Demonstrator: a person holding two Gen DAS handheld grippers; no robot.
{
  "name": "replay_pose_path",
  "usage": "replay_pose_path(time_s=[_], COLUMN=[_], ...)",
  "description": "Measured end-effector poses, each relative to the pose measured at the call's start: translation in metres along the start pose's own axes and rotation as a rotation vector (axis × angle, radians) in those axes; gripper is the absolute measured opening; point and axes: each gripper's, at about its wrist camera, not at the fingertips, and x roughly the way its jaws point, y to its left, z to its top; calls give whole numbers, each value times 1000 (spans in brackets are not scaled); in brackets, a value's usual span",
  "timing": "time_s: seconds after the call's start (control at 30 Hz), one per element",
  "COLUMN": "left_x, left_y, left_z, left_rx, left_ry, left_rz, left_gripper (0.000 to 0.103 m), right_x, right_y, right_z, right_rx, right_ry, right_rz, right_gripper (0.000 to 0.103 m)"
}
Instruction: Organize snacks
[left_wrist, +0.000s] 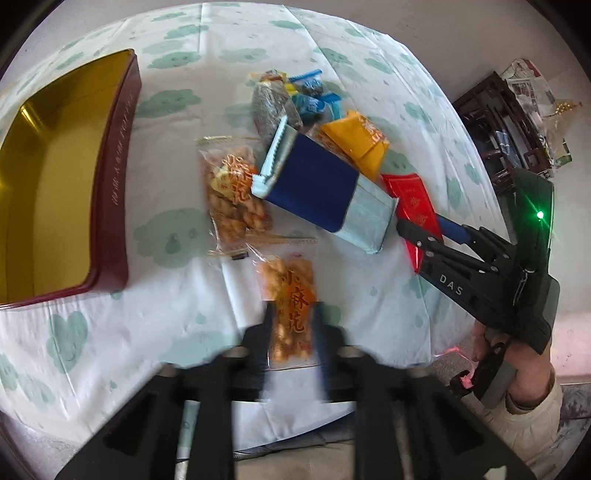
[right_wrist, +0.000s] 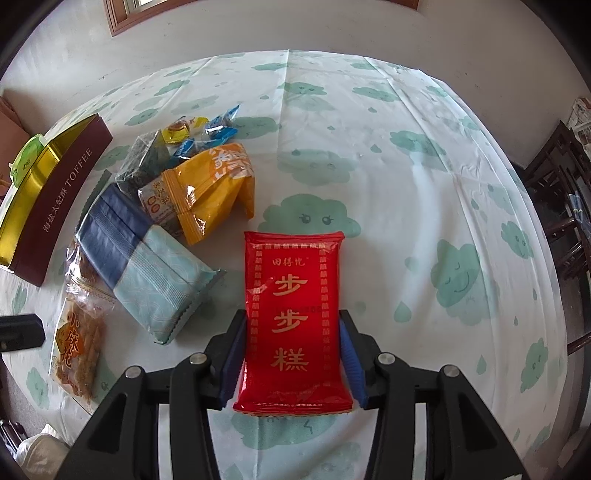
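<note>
My left gripper hangs over a clear packet of orange twisted dough sticks on the cloud-print tablecloth. Its blurred fingers stand on either side of the packet and look open. My right gripper is shut on a red packet with gold characters, blue pads against its long edges. From the left wrist view, that right gripper and its red packet are at the right. An open maroon tin with a gold inside sits at the left, seemingly with nothing in it, and appears again as the tin.
A heap of snacks lies mid-table: a blue and pale blue packet, yellow packets, a second dough-stick packet, a dark speckled packet and small candies. A dark wooden chair stands at the right.
</note>
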Motion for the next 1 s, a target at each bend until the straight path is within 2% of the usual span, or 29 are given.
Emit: replay_pose_path(time_s=[0.07,0.27,0.43,0.5,0.53,0.57,0.63,0.83,1.0], left_x=[1,13,32,38,40,43,44,43,27], left_y=[-3,-18,-22,-24,-23,-23,-24,-20,-15], left_z=[0,5,6,8,8,8,8,8,3], left_rx=[-9,26,23,21,23,24,34,57,85], left_ry=[-12,-24,16,27,33,42,37,39,18], left_rz=[41,141,205,227,232,231,245,229,231], left_gripper=[59,62,59,49,47,40,34,33,33], right_x=[0,0,-1,-1,-1,-1,-1,-1,-1], right_y=[-1,0,-1,-1,-1,-1,-1,-1,0], right_z=[0,0,-1,-1,-1,-1,-1,-2,-2], right_rx=[3,-1,-5,-5,-6,-6,-8,-11,-11], right_ry=[1,-4,-10,-11,-13,-15,-18,-21,-15], right_rz=[2,3,9,8,8,9,10,10,10], right_gripper=[48,49,49,49,49,49,49,49,50])
